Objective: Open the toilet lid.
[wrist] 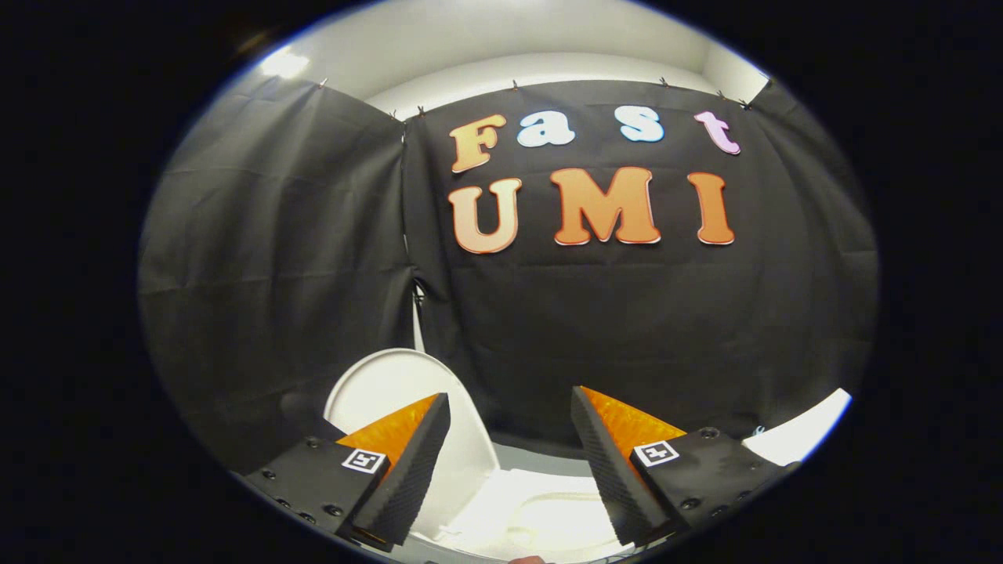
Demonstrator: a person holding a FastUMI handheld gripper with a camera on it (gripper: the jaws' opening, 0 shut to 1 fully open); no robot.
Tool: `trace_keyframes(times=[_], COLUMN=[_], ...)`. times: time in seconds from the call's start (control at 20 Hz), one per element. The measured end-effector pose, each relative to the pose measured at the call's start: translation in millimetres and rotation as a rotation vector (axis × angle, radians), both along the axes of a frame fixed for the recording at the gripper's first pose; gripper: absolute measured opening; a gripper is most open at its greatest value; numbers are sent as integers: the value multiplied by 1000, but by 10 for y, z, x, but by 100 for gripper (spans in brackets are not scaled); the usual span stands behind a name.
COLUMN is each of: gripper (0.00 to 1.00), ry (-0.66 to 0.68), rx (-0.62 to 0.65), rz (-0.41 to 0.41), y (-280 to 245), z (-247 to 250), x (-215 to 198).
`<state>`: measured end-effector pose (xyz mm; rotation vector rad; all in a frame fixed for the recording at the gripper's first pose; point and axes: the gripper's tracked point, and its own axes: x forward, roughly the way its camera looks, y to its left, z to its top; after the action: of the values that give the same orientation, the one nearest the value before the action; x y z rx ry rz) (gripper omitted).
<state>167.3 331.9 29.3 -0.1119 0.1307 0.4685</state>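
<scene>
Clearly the toilet lid (392,388) stands raised, its pale oval leaning back toward the black cloth wall (274,274) behind it, just beyond and partly hidden by the left finger. That upright lean is what I would expect of a lid swung up on its hinge and left to rest, so I judge the task done or very nearly so. Below the lid and between the two fingers lies the white seat and bowl (541,513), now exposed; the light is strong on it and the detail of the rim is hard to make out.

Moving right, the gripper (509,458) hangs over the bowl with its jaws set wide apart. Nothing sits between them, and neither finger presses on the lid or the seat as far as I can tell; the left one merely overlaps the lid in the line of sight. Farther right, beyond the right finger, a curved white edge (807,431) shows against the cloth; I cannot tell what it belongs to.
</scene>
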Motion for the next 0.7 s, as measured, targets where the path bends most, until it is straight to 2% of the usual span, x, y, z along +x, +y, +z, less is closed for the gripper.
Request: trace_keyframes(times=[0.4, 0.7], gripper=[99, 99], ry=[12, -23], rx=[4, -39], rz=[-172, -229], y=[-1622, -2430], z=[-153, -180], x=[27, -231])
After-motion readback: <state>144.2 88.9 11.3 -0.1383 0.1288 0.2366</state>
